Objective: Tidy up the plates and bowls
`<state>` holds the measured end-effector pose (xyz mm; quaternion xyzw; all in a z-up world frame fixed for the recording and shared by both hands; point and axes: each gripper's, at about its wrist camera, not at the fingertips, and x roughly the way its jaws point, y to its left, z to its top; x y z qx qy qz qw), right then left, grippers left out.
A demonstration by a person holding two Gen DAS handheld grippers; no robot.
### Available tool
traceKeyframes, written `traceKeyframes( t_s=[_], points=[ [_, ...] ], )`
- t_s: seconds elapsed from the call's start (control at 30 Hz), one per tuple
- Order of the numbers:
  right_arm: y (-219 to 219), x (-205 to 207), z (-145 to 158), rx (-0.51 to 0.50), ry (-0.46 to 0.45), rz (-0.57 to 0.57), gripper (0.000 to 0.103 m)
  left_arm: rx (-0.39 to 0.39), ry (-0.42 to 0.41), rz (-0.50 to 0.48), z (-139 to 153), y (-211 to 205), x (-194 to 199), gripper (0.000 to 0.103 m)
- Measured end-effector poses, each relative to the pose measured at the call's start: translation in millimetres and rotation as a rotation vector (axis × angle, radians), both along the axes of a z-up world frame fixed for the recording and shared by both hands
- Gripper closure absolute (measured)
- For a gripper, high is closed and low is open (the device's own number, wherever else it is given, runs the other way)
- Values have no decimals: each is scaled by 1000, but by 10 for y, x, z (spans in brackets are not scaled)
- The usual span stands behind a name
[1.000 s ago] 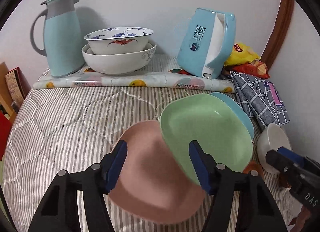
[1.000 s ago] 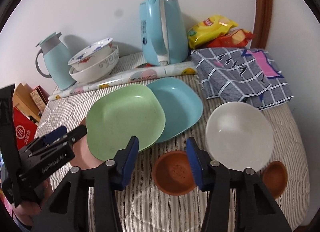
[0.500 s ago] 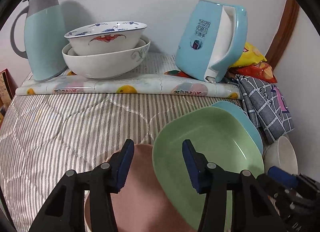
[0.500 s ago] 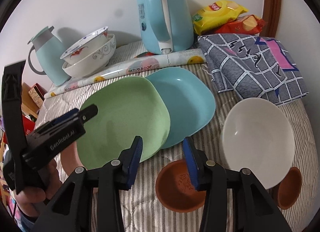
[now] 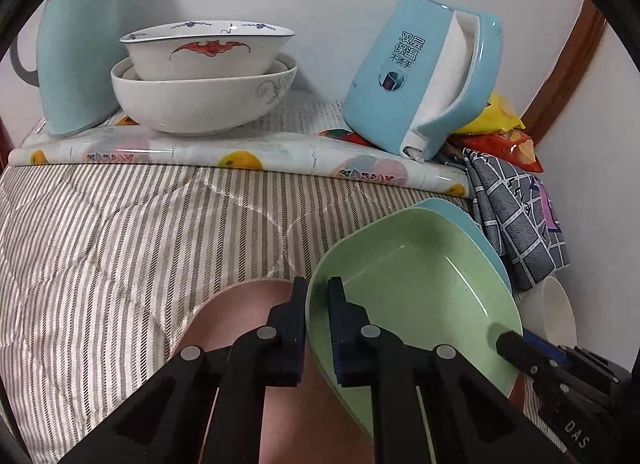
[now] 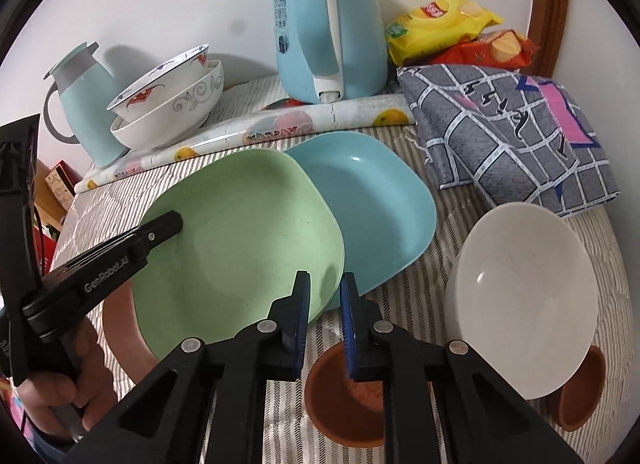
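A green plate [image 5: 420, 296] [image 6: 240, 244] rests tilted, overlapping a pink plate [image 5: 232, 324] on its left and a blue plate [image 6: 372, 204] on its right. My left gripper [image 5: 317, 296] is closing, its pads pinching the green plate's left rim; one of its fingers [image 6: 160, 228] lies on the plate's inside. My right gripper [image 6: 325, 292] is also closing on the near right corner of the same plate, rim between the pads; its finger [image 5: 512, 344] shows on the plate's far edge. A white bowl [image 6: 520, 312] stands to the right.
Two small brown bowls [image 6: 340, 404] [image 6: 580, 396] sit near the front edge. Behind, on a rolled mat [image 5: 240, 156], stand two stacked white bowls [image 5: 204, 96], a pale blue jug [image 5: 76, 64] and a blue kettle [image 5: 420, 76]. A checked cloth [image 6: 500, 124] and snack bags [image 6: 440, 24] lie back right.
Both grippers came down and forward to the green plate. Their jaws, wide apart before, have closed onto its rim, left on the left side and right on the near right corner.
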<state>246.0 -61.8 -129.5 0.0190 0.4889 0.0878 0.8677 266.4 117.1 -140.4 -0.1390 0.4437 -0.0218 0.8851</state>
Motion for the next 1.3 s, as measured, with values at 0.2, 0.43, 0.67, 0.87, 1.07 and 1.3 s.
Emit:
traceKeyframes(
  t_s=[0.2, 0.43, 0.67, 0.87, 1.07, 1.3],
  points=[
    [51, -60, 93, -1, -33, 4, 92, -14, -13, 25, 80, 80, -134, 93],
    [148, -201, 263, -1, -72, 27, 93, -17, -39, 53, 225, 190, -339, 93],
    [264, -329, 398, -2, -105, 61, 93, -15, -56, 83, 326, 285, -503, 93],
    [391, -386, 373, -11, -104, 100, 93, -5, -55, 121, 311, 391, -652, 93],
    [516, -389, 231, -24, -80, 139, 93, -5, -28, 158, 168, 504, -749, 93],
    [574, -374, 47, -40, -48, 154, 94, -5, 13, 169, 2, 546, -777, 93]
  ],
)
